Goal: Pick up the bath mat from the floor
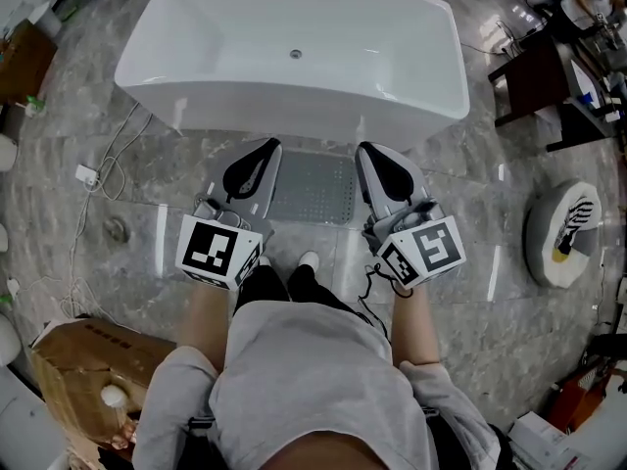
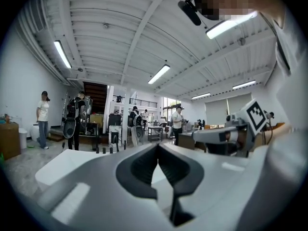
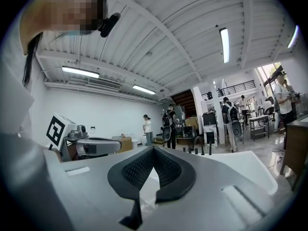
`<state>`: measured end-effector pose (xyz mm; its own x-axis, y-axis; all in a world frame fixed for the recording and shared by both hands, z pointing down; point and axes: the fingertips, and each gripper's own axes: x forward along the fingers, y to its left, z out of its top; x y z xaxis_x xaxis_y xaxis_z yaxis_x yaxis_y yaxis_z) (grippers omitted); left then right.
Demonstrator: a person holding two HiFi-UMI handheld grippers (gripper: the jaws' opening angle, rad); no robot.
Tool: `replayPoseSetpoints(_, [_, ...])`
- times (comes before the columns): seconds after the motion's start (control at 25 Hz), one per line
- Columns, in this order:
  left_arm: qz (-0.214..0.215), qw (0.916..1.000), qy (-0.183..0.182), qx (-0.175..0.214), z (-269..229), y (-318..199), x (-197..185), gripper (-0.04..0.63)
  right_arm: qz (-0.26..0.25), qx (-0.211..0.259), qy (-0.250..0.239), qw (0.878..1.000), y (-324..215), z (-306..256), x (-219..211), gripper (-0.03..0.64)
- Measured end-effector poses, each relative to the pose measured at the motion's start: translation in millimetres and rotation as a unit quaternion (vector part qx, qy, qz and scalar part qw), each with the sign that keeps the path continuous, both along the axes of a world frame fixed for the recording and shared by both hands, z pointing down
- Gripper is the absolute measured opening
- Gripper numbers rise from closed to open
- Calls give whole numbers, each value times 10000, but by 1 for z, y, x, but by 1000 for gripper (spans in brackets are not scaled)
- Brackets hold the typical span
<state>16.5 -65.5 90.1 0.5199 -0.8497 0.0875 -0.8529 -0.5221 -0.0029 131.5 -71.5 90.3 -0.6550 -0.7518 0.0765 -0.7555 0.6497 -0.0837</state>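
The bath mat (image 1: 315,186) lies flat on the floor (image 1: 470,223), in the middle of the head view. It is grey and has lots of little dots on it. It sits just below the big white bathtub (image 1: 196,106), which fills the top of the frame, and just above the person's shoes (image 1: 309,260).

The left gripper (image 1: 265,147) shows at the left edge of the mat and the right gripper (image 1: 365,151) at the right edge. Each one hides a bit of the mat's end. The mat looks like it runs from left to right in the frame, alongside the tub, but its two short ends cannot be seen.

Both grippers are squeezed closed. In the left gripper view the two dark pads meet at their tips with nothing caught there. The right gripper view shows the same thing, so neither one has hold of anything. Both of those views look out across a big room with people in it, not down at the floor. So the grippers point flat and forward, toward the tub.

The mat is down low, under the grippers, and they are up high near the person's waist. It lies right between the two, so neither hand looks closer than the other. To get the mat, I think the person has to bend down, tip the grippers toward the floor and let the jaws come apart. Each one could then take the end on its own side. The mat lies flat, so getting a jaw under its edge may be the tricky part.
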Motion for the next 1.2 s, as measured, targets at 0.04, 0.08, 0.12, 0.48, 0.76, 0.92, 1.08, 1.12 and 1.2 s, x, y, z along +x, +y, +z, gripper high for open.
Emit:
replayPoseSetpoints(0.04, [-16,10000,-3,-19,2,-2,-2,2,-6,-21,-11,10000,-3,2,0,0])
replayPoseSetpoints(0.08, [-26,10000,-6,-38,4,-4,-4,2,-6,-45,-24,10000,-5,5,-2,0])
replayPoseSetpoints(0.12, [-35,10000,-16,-57,6,-6,-8,2,-1,-70,-38,10000,-7,7,-4,0])
replayPoseSetpoints(0.48, [141,9996,-109,-212,36,-31,-35,2,186,-232,-44,9995,-29,40,-22,0])
replayPoseSetpoints(0.76, [269,9989,-196,-336,101,-44,-61,2,441,-327,25,9985,-40,104,-32,0])
replayPoseSetpoints(0.92, [309,9982,-264,-436,158,-50,-72,2,539,-416,75,9977,-45,162,-34,0])
replayPoseSetpoints(1.08, [313,9977,-322,-511,232,-59,-82,2,548,-560,97,9969,-52,239,-40,0])
replayPoseSetpoints(1.12, [312,9976,-340,-525,253,-61,-85,2,528,-588,107,9968,-53,260,-43,0])
replayPoseSetpoints(1.2, [312,9971,-369,-581,297,-64,-89,2,487,-622,165,9967,-55,304,-47,0])
